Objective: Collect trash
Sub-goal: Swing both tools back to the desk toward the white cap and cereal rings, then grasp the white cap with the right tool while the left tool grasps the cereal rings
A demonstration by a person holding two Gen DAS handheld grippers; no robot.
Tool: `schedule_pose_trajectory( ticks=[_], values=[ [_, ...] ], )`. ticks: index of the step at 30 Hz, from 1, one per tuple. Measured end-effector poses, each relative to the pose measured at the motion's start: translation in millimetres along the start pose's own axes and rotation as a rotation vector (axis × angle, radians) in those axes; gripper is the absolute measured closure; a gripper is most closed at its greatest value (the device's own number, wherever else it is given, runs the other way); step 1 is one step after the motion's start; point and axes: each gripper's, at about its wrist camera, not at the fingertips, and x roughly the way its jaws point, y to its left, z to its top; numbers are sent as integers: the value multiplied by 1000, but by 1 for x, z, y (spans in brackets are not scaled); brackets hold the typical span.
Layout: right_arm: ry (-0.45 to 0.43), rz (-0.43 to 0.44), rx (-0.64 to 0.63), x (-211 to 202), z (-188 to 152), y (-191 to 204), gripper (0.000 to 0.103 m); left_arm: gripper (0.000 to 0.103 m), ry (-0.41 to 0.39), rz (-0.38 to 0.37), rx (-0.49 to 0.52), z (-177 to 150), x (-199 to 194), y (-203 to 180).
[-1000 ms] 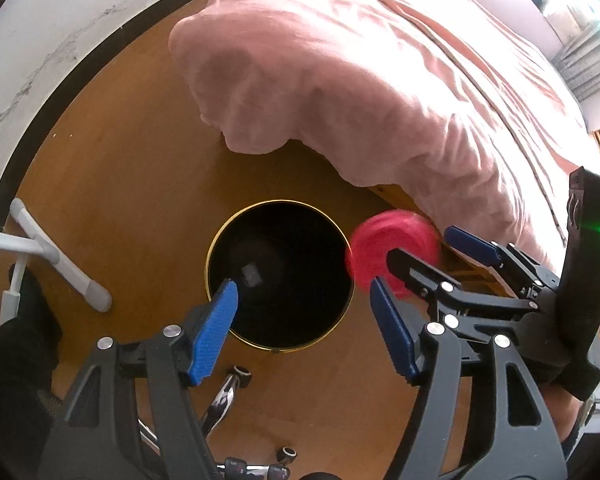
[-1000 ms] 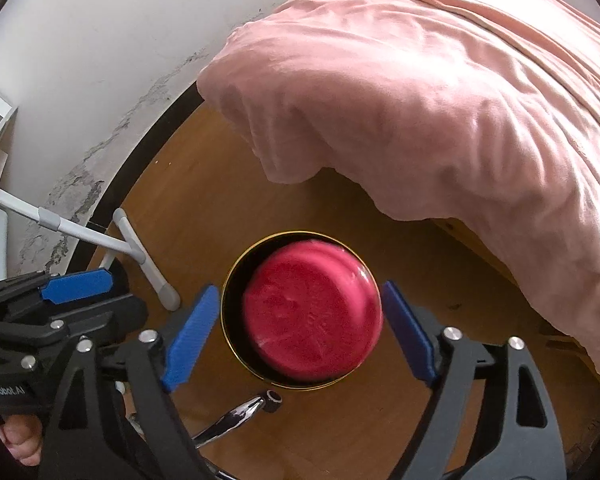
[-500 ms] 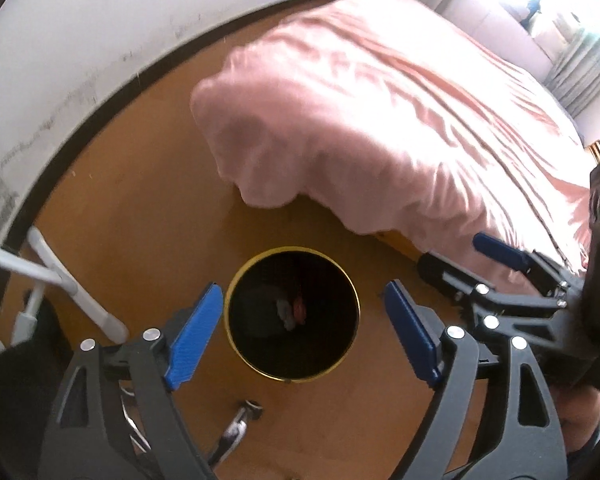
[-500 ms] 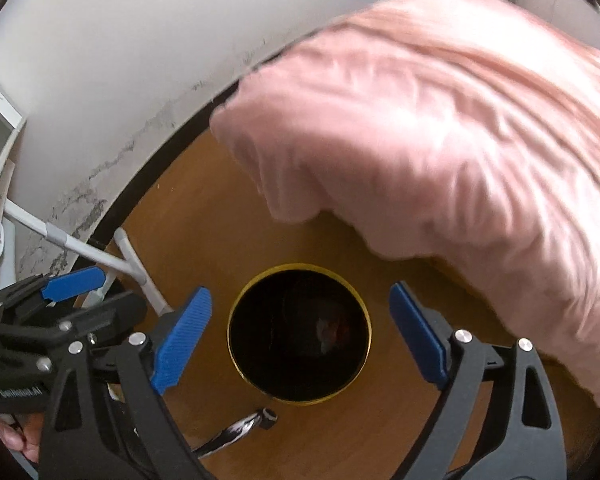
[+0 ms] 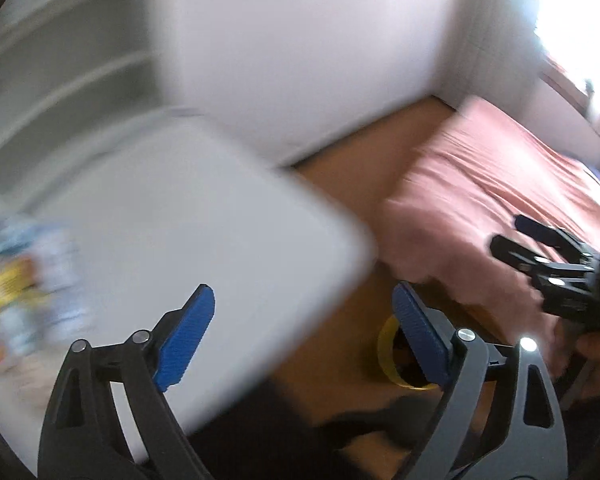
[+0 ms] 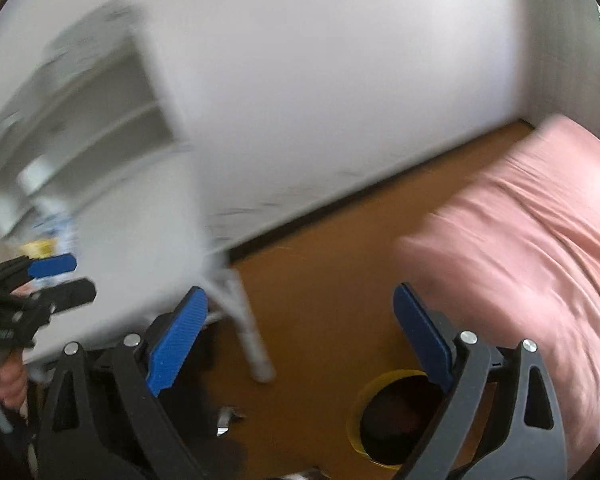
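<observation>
The black bin with a yellow rim stands on the wooden floor, low in both views and partly behind a jaw; it shows again as the bin. My right gripper is well above it, jaws opening, nothing between them. My left gripper is over the edge of a white table, jaws also opening and empty. Blurred blue, white and yellow packets lie on the table at the far left. Each view shows the other gripper: right gripper, left gripper.
A pink bed cover fills the right side beside the bin. The white table leg stands on the floor near the wall. White shelves stand behind the table. A chrome chair foot is low down. Both pictures are motion-blurred.
The red bowl that hung between the right jaws over the bin dropped into it. Both grippers then rose and swung from the bin toward the white table and wall, and the left jaws widened.
</observation>
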Motion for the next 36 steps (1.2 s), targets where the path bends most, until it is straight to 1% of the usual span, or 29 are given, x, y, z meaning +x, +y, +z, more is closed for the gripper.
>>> schedule_pose_trajectory(
  ticks=[1,2,4,5,7,8,10,12,13,15,18,22,24,26,27,28,29,30,33,36],
  values=[
    [10,56,-56,10,6,37,12,15,-20,68,-30,-9,-16,38],
    [18,100,-104,18,9,67,12,15,-32,115,-48,-15,-27,62],
    [49,221,-218,38,9,143,12,15,-50,218,-102,-35,-50,121],
    [68,266,-259,47,6,172,12,15,-55,269,-153,-51,-64,160],
    [121,357,-350,68,-5,240,12,15,-55,312,-215,-71,-78,197],
    [138,379,-384,76,-10,264,12,15,-53,335,-254,-86,-86,219],
    [155,395,-462,90,-26,310,12,15,-58,362,-296,-107,-95,243],
    [168,390,-496,97,-38,336,12,15,-64,373,-312,-125,-100,257],
    [177,378,-505,100,-44,346,13,15,-65,364,-312,-131,-100,260],
    [184,371,-522,105,-53,352,16,15,-62,347,-311,-139,-94,262],
    [189,332,-547,109,-61,355,19,15,-61,320,-303,-146,-86,256],
    [200,306,-578,119,-63,345,30,15,-73,287,-308,-144,-73,254],
    [212,309,-580,126,-65,345,35,15,-58,269,-301,-143,-66,252],
    [222,320,-587,131,-67,346,48,15,-53,274,-295,-143,-62,250],
    [227,330,-589,134,-68,348,51,15,-51,276,-294,-143,-60,249],
    [231,337,-595,137,-71,351,59,15,-50,277,-294,-143,-59,249],
    [222,338,-604,137,-71,352,70,15,-48,277,-296,-143,-57,248],
    [221,344,-611,136,-72,352,72,15,-46,278,-299,-143,-56,249],
    [207,362,-610,131,-70,348,72,15,-45,279,-298,-141,-53,246],
    [181,350,-601,119,-62,337,73,15,-33,262,-290,-136,-44,238]
  ],
)
